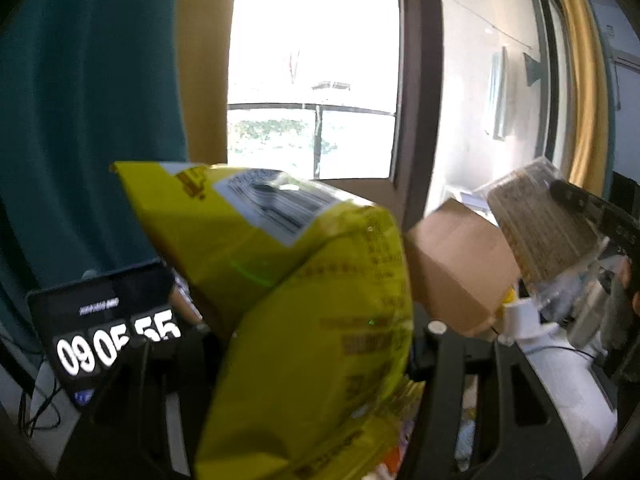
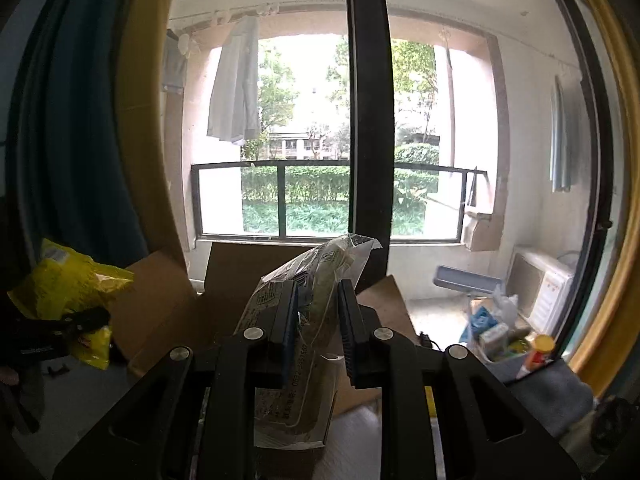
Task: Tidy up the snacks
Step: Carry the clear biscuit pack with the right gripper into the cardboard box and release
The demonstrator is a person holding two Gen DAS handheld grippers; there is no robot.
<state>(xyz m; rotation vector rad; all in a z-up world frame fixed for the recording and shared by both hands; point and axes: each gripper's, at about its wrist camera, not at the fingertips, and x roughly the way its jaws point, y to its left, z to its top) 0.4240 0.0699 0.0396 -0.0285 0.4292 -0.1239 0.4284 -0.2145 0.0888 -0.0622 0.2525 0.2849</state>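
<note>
A big yellow snack bag [image 1: 288, 292] fills the middle of the left wrist view, with my left gripper [image 1: 316, 340] shut on its lower part. Its left finger is hidden behind the bag. The right wrist view shows the same yellow bag [image 2: 72, 288] at the far left, held up by the left gripper [image 2: 68, 322]. My right gripper [image 2: 316, 300] is shut on a clear plastic packet of light brown snacks [image 2: 308, 332] that sticks up between the pads. From the left wrist, this packet [image 1: 540, 232] and the right gripper [image 1: 580, 204] appear at the right, in the air.
An open cardboard box [image 2: 224, 280] with raised flaps lies just ahead of both grippers, and one flap [image 1: 452, 268] reaches between the bag and the packet. A dark clock display [image 1: 108, 336] stands at the left. A bin of small items [image 2: 504, 340] sits at the right by the balcony glass door [image 2: 366, 120].
</note>
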